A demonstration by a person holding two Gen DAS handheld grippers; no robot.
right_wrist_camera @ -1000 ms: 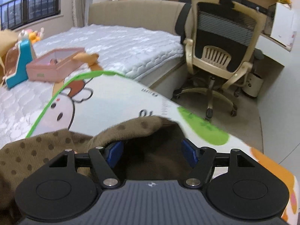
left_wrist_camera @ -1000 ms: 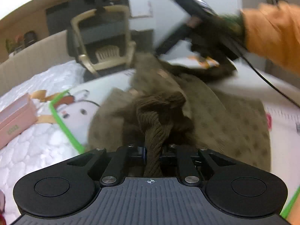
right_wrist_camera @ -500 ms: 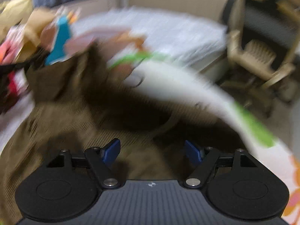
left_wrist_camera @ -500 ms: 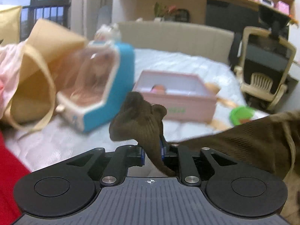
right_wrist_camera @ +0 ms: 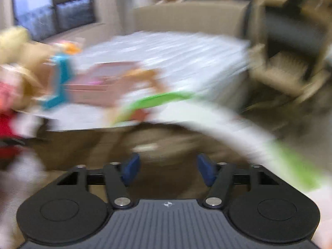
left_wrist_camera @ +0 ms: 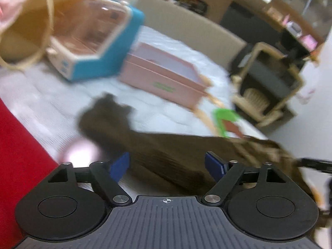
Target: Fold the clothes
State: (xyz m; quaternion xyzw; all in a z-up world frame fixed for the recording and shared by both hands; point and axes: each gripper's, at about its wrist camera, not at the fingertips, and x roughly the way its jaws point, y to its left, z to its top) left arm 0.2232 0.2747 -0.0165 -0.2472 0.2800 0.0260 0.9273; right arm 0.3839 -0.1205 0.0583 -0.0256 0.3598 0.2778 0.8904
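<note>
A brown knitted garment (left_wrist_camera: 157, 145) lies stretched across the white bed, its sleeve end reaching toward the pink box. My left gripper (left_wrist_camera: 168, 165) stands open just above it, blue pads apart, holding nothing. In the blurred right wrist view the same brown garment (right_wrist_camera: 161, 143) spreads below my right gripper (right_wrist_camera: 167, 171), which is also open with the cloth lying under the gap between its pads.
A pink box (left_wrist_camera: 164, 78), a blue and clear plastic case (left_wrist_camera: 93, 41) and a tan bag (left_wrist_camera: 25, 20) sit on the bed. Red cloth (left_wrist_camera: 16, 151) lies at the left. A play mat with a green border (right_wrist_camera: 157, 101) covers the bed's edge, and an office chair (left_wrist_camera: 267, 83) stands beyond it.
My left gripper has let go of the brown sleeve and opened, and the sleeve now lies on the bed. The right gripper stays open and keeps swinging, blurring its view.
</note>
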